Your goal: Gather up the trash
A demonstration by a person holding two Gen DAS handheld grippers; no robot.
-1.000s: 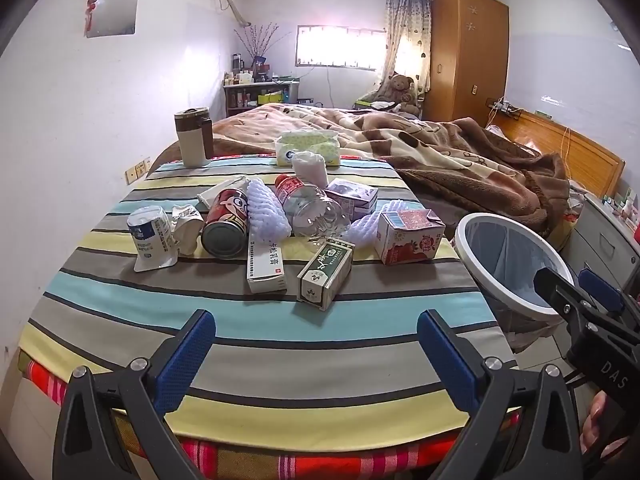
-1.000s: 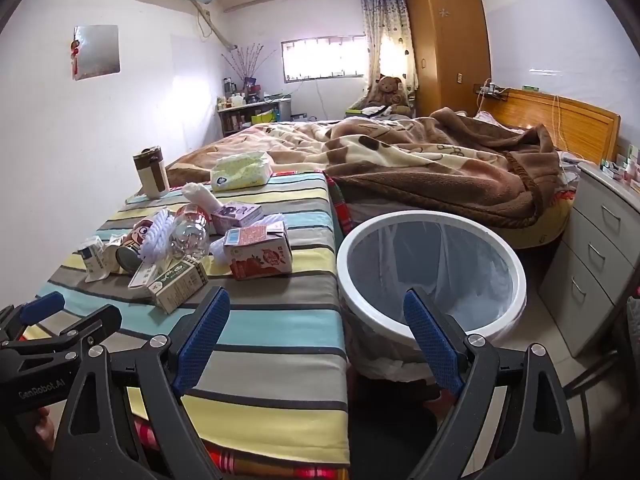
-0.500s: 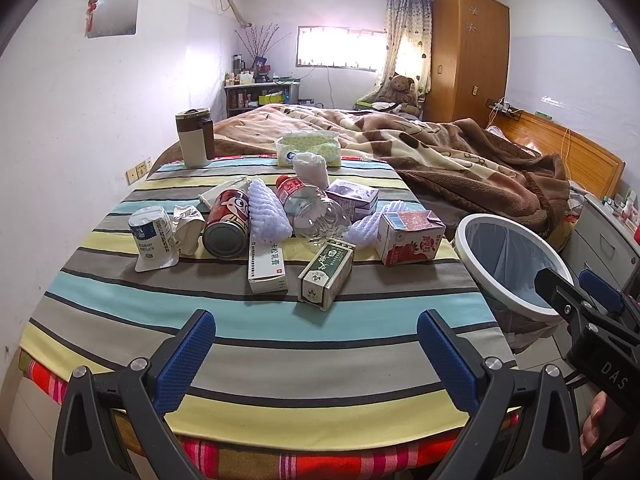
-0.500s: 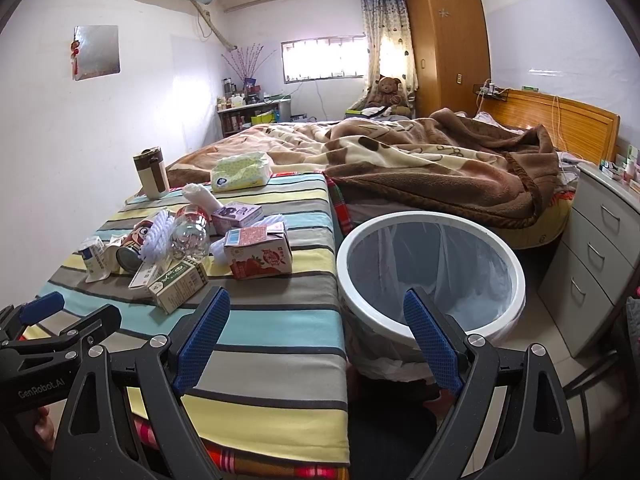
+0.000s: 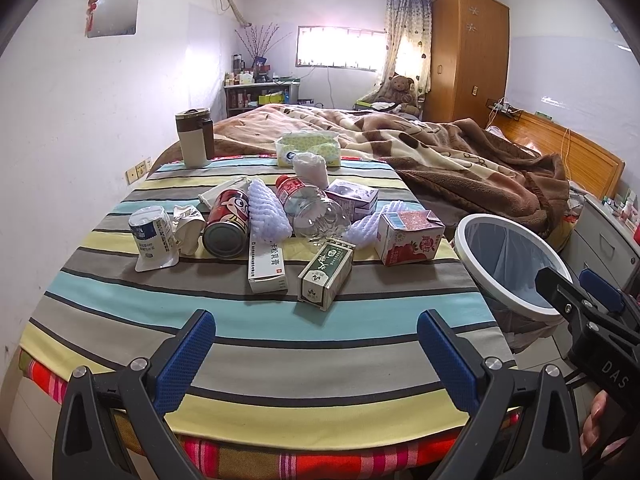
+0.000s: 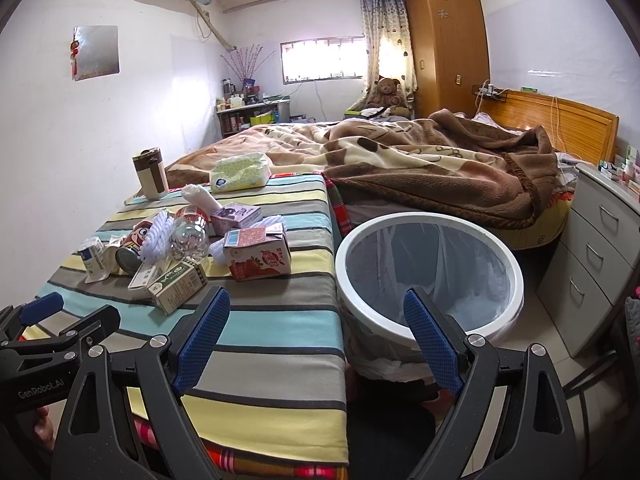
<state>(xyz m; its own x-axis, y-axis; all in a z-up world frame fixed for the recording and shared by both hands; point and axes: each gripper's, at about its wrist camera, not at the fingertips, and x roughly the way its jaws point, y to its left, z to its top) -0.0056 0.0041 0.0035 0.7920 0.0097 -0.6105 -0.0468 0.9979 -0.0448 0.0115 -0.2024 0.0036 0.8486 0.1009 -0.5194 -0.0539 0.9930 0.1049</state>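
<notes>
Two handheld grippers hover at the near edge of a striped tablecloth (image 5: 280, 320). The left gripper (image 5: 316, 354) is spread wide, empty, facing a cluster of trash in the middle of the cloth: a green box (image 5: 326, 274), a white medicine box (image 5: 267, 264), a red can (image 5: 227, 224) on its side, a clear bottle (image 5: 314, 212) and a pink carton (image 5: 410, 236) (farthest right). The right gripper (image 6: 316, 336) is likewise released, holding nothing. A white-rimmed bin (image 6: 430, 276) stands just right of the table.
</notes>
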